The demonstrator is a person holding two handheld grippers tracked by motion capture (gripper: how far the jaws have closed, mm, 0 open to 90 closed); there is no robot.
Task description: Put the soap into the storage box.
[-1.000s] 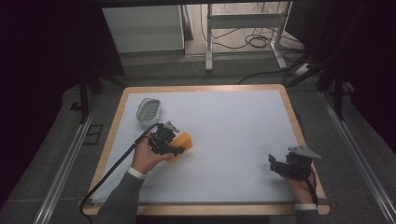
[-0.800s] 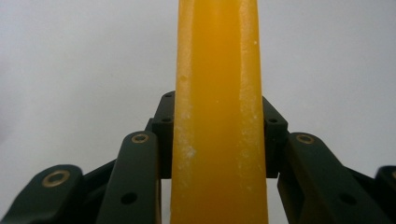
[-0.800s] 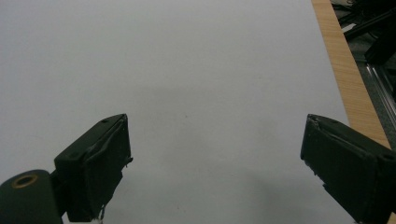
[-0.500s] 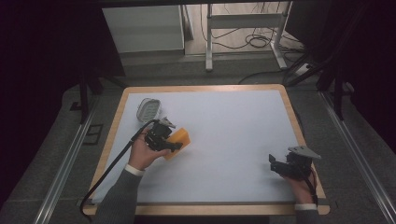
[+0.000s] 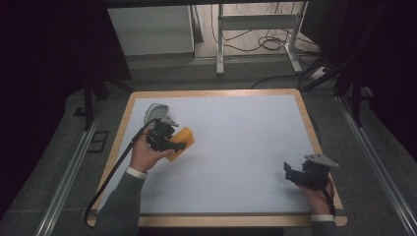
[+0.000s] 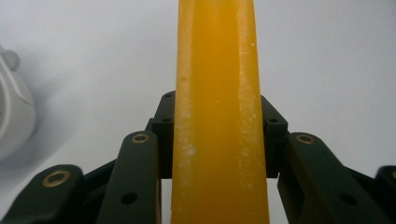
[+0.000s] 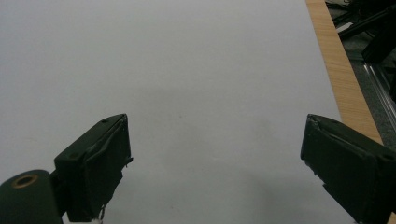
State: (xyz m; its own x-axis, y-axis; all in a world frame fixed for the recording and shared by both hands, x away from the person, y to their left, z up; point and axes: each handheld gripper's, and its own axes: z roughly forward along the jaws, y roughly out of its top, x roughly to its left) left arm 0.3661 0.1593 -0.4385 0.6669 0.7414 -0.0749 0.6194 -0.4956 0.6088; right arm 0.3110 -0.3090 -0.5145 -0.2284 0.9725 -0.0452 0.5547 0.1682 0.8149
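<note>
An orange flat slab (image 5: 181,139) is clamped edge-on between the jaws of my left gripper (image 5: 173,144) over the table's left part; in the left gripper view the orange slab (image 6: 217,107) rises straight up between the two black jaws. A pale grey rounded object (image 5: 156,113) lies just beyond it near the left rim, and the pale object (image 6: 11,116) shows at the left edge of that view. My right gripper (image 5: 289,175) rests near the front right corner, its jaws (image 7: 215,163) wide apart over bare white surface with nothing between them.
The white table top (image 5: 236,142) has a wooden rim (image 5: 319,147). A black cable (image 5: 110,177) trails from the left gripper off the front left. Metal rails (image 5: 64,172) run along both sides on the floor, and a white cabinet (image 5: 152,29) stands behind the table.
My left gripper has carried the orange slab a little toward the far left, closer to the pale grey object. The right gripper has stayed put.
</note>
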